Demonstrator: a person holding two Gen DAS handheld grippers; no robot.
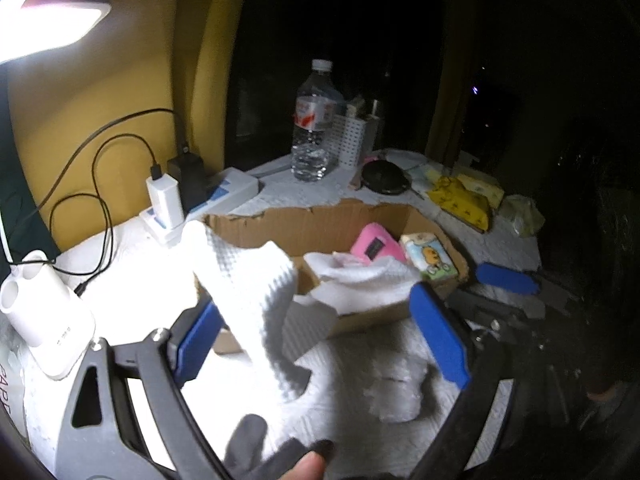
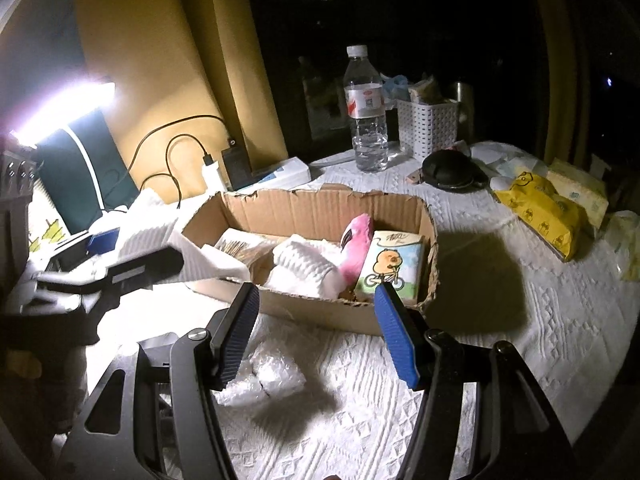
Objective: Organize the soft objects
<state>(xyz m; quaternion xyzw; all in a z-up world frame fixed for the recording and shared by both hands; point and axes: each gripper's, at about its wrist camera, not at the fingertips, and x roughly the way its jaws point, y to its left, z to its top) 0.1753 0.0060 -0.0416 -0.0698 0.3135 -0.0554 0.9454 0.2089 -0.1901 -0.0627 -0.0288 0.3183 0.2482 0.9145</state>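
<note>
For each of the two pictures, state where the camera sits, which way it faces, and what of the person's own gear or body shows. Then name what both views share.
Left wrist: on the left gripper, looking down over its open fingers at the cardboard box; a fingertip shows below.
Right wrist: on the right gripper, open, facing the box's near wall; the left gripper appears at the left edge.
Shared: box, pink plush, tissue pack, water bottle.

wall (image 2: pixel 168 60): yellow, left of the dark window (image 2: pixel 400 20) | lamp (image 2: pixel 64 108): bright strip, well left of window | table (image 2: pixel 500 340): white textured cover, below window | curtain (image 2: pixel 560 60): yellow, right of window
</note>
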